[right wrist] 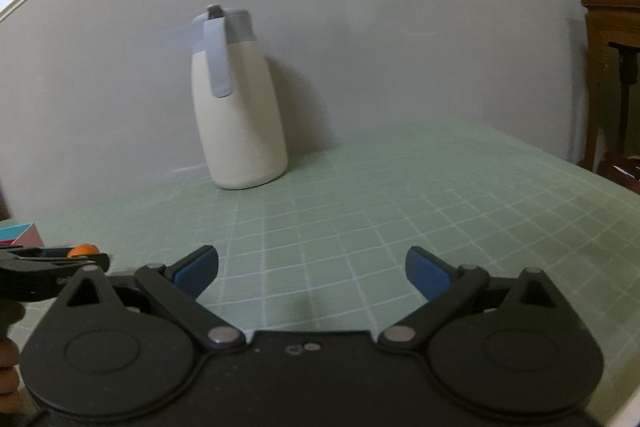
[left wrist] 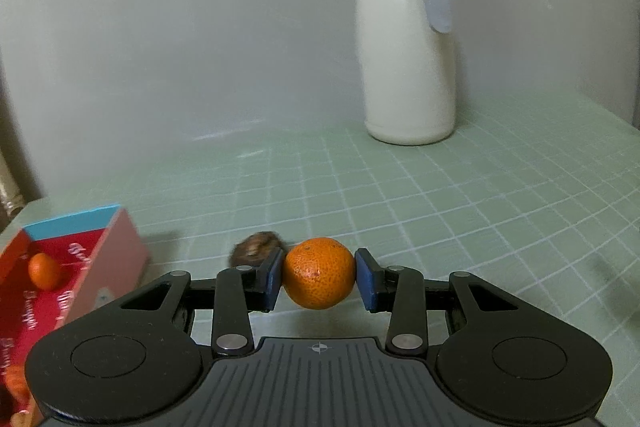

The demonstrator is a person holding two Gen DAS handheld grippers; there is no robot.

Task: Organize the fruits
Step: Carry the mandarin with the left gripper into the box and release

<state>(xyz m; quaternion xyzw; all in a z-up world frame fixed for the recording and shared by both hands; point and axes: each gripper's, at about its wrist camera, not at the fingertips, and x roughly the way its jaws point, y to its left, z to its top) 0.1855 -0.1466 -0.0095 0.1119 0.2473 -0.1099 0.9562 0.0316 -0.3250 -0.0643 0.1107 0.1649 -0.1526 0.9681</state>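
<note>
My left gripper (left wrist: 319, 277) is shut on a small orange mandarin (left wrist: 319, 273), held between its blue pads just above the green grid mat. A brown, wrinkled fruit (left wrist: 256, 247) lies on the mat just behind the left finger. A red open box (left wrist: 60, 267) at the left holds a small orange fruit (left wrist: 44, 270). My right gripper (right wrist: 312, 273) is open and empty over the mat. In the right wrist view the left gripper (right wrist: 52, 261) with the mandarin (right wrist: 83, 250) shows at the far left.
A cream thermos jug with a grey lid and handle (left wrist: 408, 43) stands at the back by the wall; it also shows in the right wrist view (right wrist: 236, 99). A wooden stand (right wrist: 612, 79) is beyond the table's right edge.
</note>
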